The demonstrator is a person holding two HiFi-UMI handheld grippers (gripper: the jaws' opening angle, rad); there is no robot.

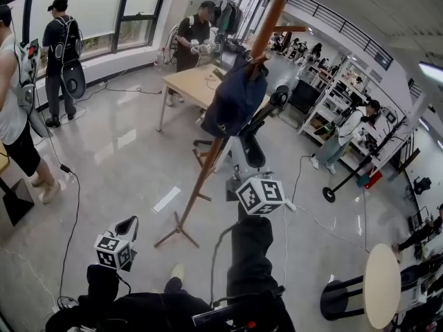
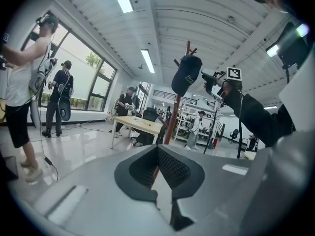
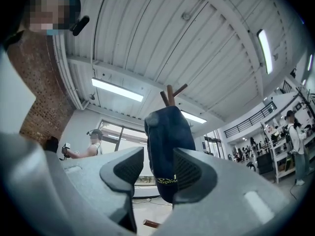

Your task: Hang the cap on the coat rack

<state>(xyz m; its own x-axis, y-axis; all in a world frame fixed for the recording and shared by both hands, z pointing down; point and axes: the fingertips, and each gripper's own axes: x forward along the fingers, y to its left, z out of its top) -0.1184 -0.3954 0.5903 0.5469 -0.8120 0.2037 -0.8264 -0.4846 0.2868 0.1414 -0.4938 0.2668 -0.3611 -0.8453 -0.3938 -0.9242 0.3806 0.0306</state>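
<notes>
My right gripper (image 3: 158,156) was closest to the lens. Its jaws stood wide apart and pointed up at the cap (image 3: 167,146), which showed in the gap between them. There was clear space between the cap and the left pad. The cap's edge ran behind the right pad, and I could not tell whether it touched. Nothing was gripped. My left gripper (image 2: 158,149) hung low with its jaw tips together and nothing between them.

The grey, glossy floor (image 1: 118,158) stretched across the room, with a dark cable (image 1: 73,213) trailing over it on the left. The brown wooden coat rack (image 1: 268,26) rose from splayed feet on that floor, its pole tilting up and to the right in the head view. Behind it stood a light wooden tabletop (image 1: 190,81), with a person in dark clothes at its far side. A round table (image 1: 382,286) sat at the lower right.

The cap, dark navy, hung on a peg high on the rack. It draped down against the pole, and two peg ends stuck out above it in the right gripper view. Yellowish lettering ran along its lower edge, too small to read.

The marker cube (image 1: 261,194) on my right gripper sat below the cap. The left gripper's cube (image 1: 113,250) was lower still, well apart from the rack.
</notes>
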